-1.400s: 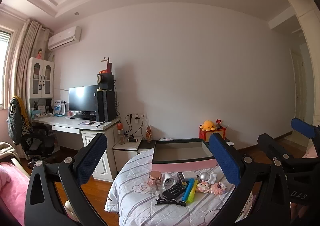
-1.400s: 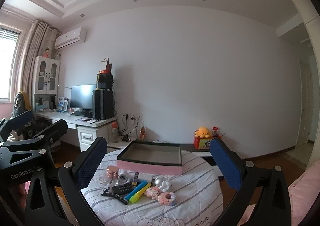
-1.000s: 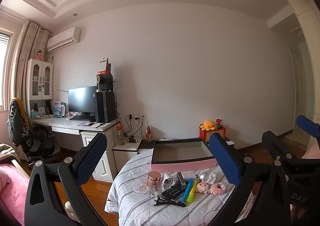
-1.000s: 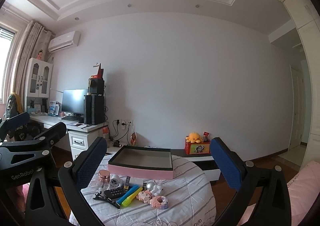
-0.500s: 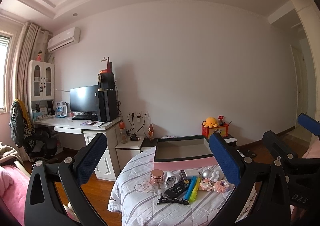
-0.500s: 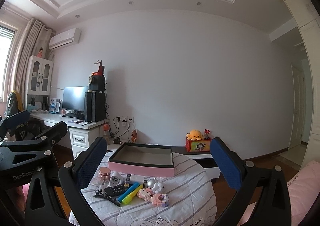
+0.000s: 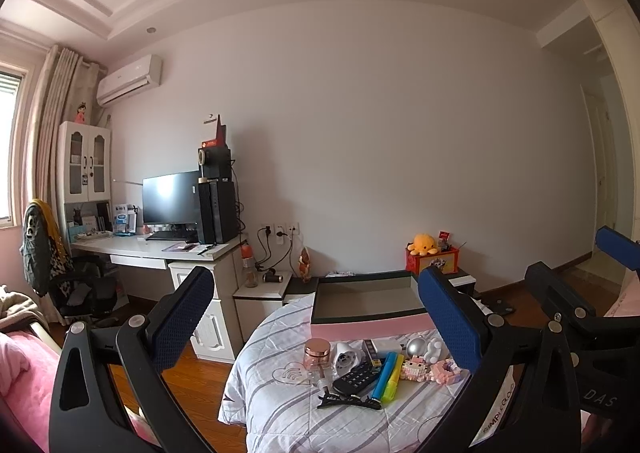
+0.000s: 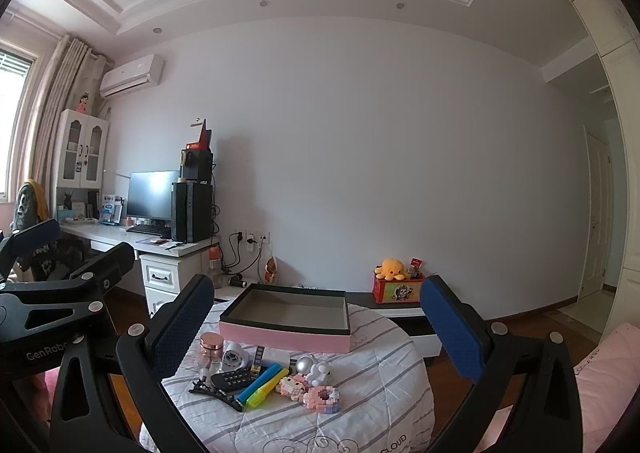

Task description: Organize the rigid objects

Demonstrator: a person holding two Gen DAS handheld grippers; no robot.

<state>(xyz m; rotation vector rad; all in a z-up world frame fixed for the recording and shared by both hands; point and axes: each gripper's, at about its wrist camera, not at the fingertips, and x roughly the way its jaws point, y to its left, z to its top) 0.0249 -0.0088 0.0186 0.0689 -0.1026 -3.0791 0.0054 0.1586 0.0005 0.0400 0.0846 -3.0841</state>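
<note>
Both wrist views aimed level across the room toward 12 o'clock, well back from the round table draped in striped white cloth (image 7: 280, 405) (image 8: 384, 385). Shared: shallow pink box with dark rim (image 7: 368, 327) (image 8: 284, 337) and white desk (image 7: 152, 253) (image 8: 120, 239) at 10 o'clock.

My left tongs (image 7: 316, 325) are spread wide, blue pads far apart and gripping nothing. My right tongs (image 8: 316, 327) stand just as wide and bare. Both are held level, side by side, each showing at the other's outer edge.
</note>
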